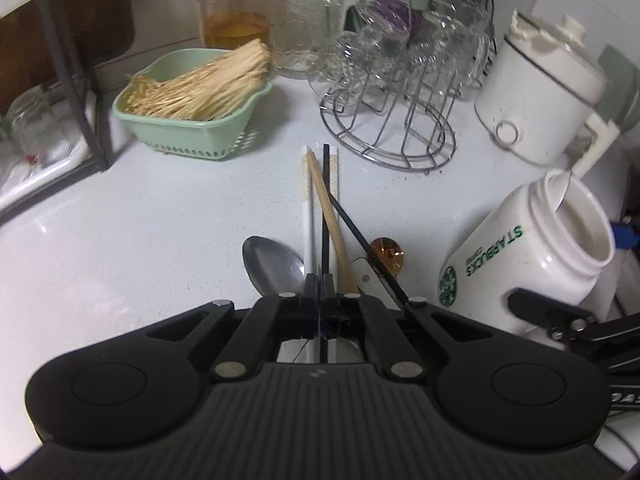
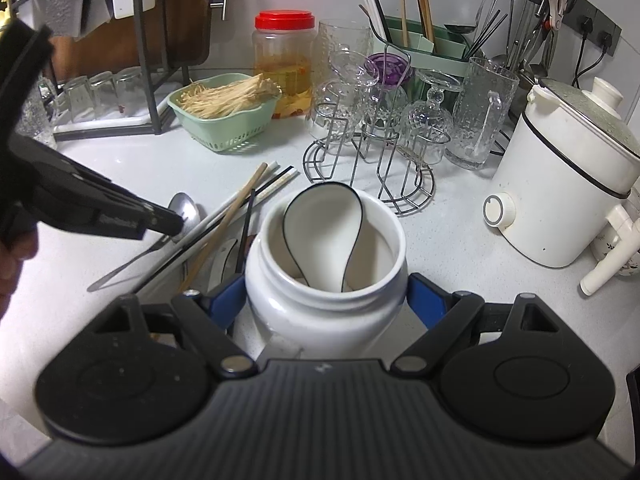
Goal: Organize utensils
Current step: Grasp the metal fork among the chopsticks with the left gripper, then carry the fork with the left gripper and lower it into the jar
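White kitchen counter (image 1: 160,216), crowded along the back w/ a green basket (image 1: 188,136) of pale straw-like sticks, a red-lidded jar (image 1: 234,4), a wire glass rack (image 1: 392,136) and a white cooker (image 1: 548,96).

Utensils lie in a loose pile mid-counter: a metal spoon (image 1: 274,266), white chopsticks (image 1: 307,208), a wooden chopstick (image 1: 330,220), two black chopsticks (image 1: 326,208) and an amber spoon (image 1: 387,254), overlapping each other.

Left gripper (image 1: 320,284) is low over the pile, jaws together, pinched on one black chopstick that runs straight out from between the tips; far end rests on the counter.

Right gripper (image 2: 326,300) is clamped round a white jar (image 2: 326,280), blue pads on either side of the body. Jar sits just right of the pile, mouth open, tilted in the left view. White spoon w/ dark rim (image 2: 324,232) stands inside it, bowl up, leaning on the far wall.
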A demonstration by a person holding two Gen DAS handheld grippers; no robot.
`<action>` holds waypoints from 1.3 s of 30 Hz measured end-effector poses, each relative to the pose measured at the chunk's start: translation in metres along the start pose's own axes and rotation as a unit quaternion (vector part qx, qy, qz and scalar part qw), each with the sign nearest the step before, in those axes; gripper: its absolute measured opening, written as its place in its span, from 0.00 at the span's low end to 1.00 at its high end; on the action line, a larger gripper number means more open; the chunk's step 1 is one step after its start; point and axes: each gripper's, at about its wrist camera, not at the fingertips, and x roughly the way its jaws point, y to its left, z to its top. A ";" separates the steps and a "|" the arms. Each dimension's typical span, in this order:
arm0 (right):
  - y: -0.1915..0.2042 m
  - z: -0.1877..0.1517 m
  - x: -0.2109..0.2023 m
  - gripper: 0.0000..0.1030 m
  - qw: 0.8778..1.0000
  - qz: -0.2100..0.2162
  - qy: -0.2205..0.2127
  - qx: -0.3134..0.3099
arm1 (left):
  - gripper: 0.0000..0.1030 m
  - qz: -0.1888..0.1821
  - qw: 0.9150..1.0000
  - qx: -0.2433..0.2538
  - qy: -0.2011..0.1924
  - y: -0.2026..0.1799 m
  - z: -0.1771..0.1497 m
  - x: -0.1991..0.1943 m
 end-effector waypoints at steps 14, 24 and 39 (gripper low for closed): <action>0.003 0.003 -0.001 0.87 0.999 0.037 0.010 -0.036 | 0.01 0.022 0.996 -0.073 -0.051 -0.006 0.007 -0.065; 0.009 0.003 -0.001 0.87 0.993 0.084 -0.011 -0.080 | 0.01 0.068 0.987 -0.119 -0.090 -0.035 0.004 -0.106; 0.007 0.003 0.000 0.87 0.990 0.103 -0.019 -0.092 | 0.01 0.059 0.973 -0.166 -0.147 -0.055 0.037 -0.155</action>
